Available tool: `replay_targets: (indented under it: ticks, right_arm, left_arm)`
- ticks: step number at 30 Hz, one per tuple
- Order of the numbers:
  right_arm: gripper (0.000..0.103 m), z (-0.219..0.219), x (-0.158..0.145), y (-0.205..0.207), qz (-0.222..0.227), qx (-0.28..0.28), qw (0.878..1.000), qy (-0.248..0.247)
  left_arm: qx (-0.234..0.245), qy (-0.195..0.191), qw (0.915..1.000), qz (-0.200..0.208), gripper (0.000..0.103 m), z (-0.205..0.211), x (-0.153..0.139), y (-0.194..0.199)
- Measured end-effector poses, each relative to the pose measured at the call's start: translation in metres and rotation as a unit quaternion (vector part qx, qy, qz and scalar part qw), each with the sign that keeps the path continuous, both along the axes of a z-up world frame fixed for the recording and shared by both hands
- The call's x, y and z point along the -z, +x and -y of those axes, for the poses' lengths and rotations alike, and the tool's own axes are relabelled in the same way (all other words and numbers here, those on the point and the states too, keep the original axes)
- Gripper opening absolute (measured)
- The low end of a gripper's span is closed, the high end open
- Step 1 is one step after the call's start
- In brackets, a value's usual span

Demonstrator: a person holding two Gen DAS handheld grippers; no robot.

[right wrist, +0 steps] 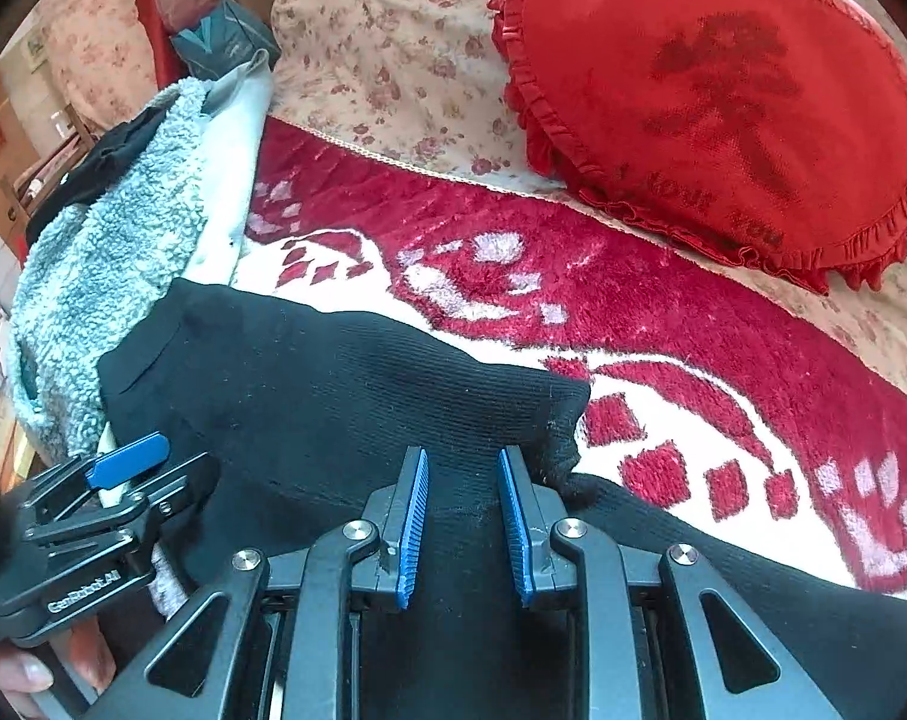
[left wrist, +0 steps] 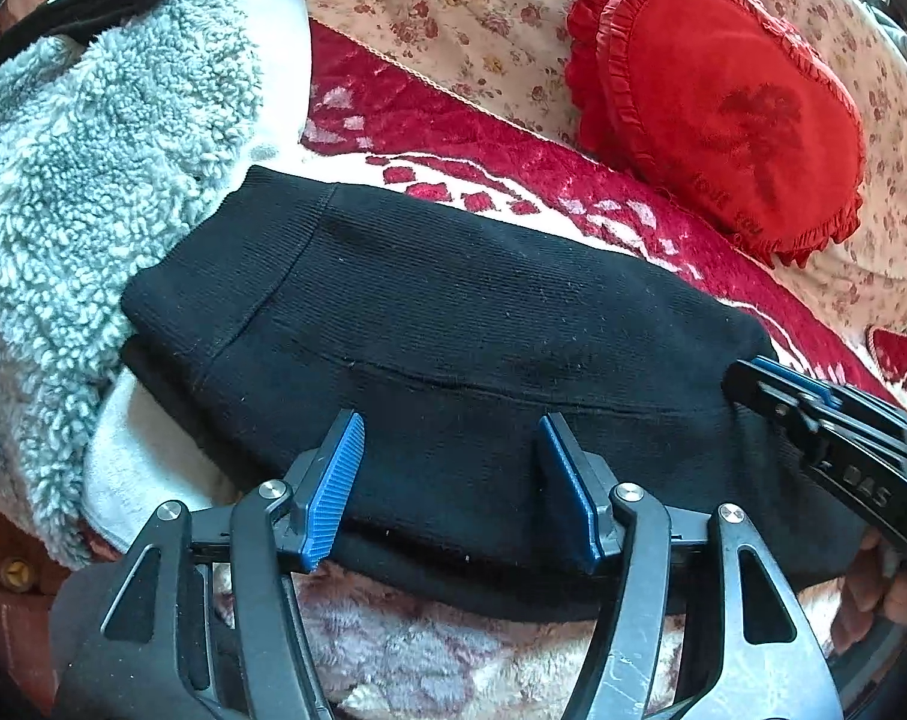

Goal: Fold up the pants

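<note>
The black ribbed pants (left wrist: 453,312) lie folded in a thick band across the red and white plush blanket (left wrist: 513,180). My left gripper (left wrist: 450,420) hovers over their near edge, jaws wide apart, with nothing pinched between the blue pads (left wrist: 333,480). My right gripper (right wrist: 462,459) sits over the right end of the pants (right wrist: 333,390). Its pads (right wrist: 414,516) are a narrow gap apart, and the cloth lies flat below them. Each gripper shows in the other's view: the right gripper (left wrist: 813,414) at the pants' right end, the left gripper (right wrist: 123,468) at their left.
A pale green fleece garment (left wrist: 93,150) is heaped against the pants' left end, with a dark cloth (left wrist: 93,0) on top. A red frilled heart pillow (left wrist: 723,102) rests on the floral sheet (left wrist: 453,12) behind. A hand (right wrist: 27,672) holds the left tool.
</note>
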State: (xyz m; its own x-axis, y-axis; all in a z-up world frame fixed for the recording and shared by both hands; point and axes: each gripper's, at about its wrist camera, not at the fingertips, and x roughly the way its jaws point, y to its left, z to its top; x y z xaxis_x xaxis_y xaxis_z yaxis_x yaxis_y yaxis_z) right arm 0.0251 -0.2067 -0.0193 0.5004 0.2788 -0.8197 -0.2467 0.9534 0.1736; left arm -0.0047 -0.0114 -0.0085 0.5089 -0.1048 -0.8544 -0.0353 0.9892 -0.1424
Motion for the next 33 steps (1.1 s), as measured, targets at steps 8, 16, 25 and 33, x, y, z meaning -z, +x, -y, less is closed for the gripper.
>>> replay_targets:
  ticks: [8,16,25,33]
  right_arm:
    - [0.023,0.002,-0.014,-0.061,0.008,-0.032,0.999,-0.006]
    - [0.023,0.004,0.011,-0.1,-0.014,-0.041,0.998,-0.041]
    - [0.023,0.06,-0.012,-0.113,-0.01,0.02,1.0,0.0]
    - [0.03,0.12,-0.012,-0.105,-0.028,0.095,0.995,-0.026]
  left_arm:
    - [0.015,-0.014,0.9998,0.007,0.06,0.014,-0.012,-0.024]
    - [0.043,0.045,0.9981,-0.003,0.06,0.044,0.001,-0.037]
    - [0.071,0.04,0.9966,0.016,0.06,0.067,-0.02,-0.05]
    - [0.113,0.027,0.9933,0.006,0.06,0.107,-0.02,-0.047]
